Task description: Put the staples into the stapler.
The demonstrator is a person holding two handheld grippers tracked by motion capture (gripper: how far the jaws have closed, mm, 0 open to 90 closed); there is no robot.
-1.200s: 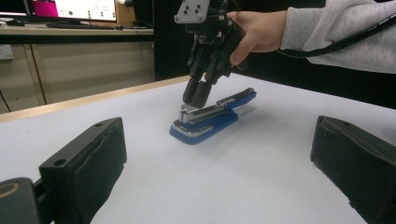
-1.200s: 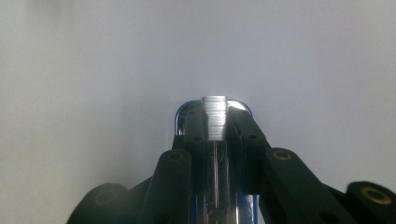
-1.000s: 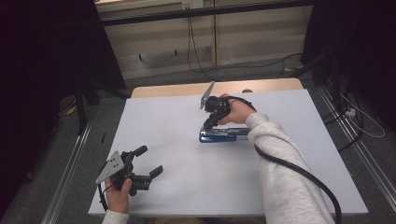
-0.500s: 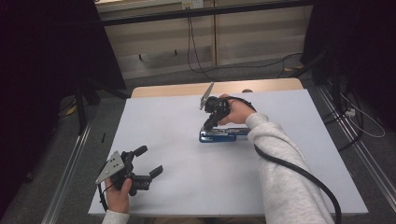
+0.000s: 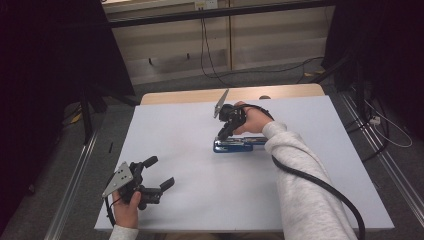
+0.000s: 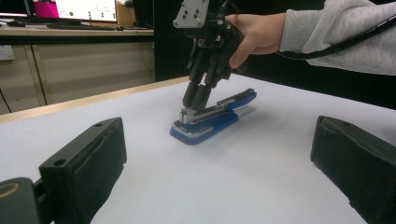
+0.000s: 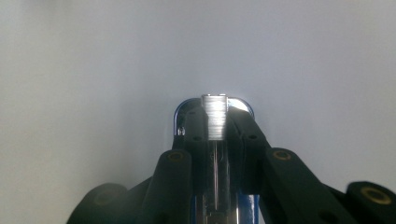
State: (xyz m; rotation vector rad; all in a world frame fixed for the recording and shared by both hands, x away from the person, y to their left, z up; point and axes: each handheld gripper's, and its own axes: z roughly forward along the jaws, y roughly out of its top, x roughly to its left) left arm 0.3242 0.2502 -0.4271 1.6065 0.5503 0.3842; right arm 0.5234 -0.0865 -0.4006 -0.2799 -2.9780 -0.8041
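Resting low at the near left corner of the white worktop (image 5: 300, 200), the left gripper (image 5: 156, 175) sits in the person's left hand (image 5: 127, 210) with its fingers (image 6: 88, 158) spread wide and nothing between them. It is well apart from the work.

Middle of the worktop: a blue stapler (image 5: 235, 145) lies flat on its base, long axis running left to right in the high view. From the left gripper view (image 6: 210, 122) it shows a blue base, a bright metal magazine rail above it, and a blue top arm lifted slightly at the tail end.

Right of that: the right gripper (image 5: 223, 132), held by the right hand (image 5: 255, 120), points steeply down onto the stapler's head end. In the right gripper view its fingers (image 7: 175, 177) stand either side of the metal rail (image 7: 214, 119), drawn in close against it. I judge them closed on the rail, though actual pad contact is hard to confirm.

Handling, as judgement:
- Stiff, hard body of metal and plastic; likely moderately heavy for its size, not fragile.
- The polished rail looks slippery, and a narrow pinch there could slide.
- The hinged top can swing or spring, so a grip on one part alone may let the rest pivot.
- Safer hold: across the blue body sides near mid-length, or press down on the head with the base flat.
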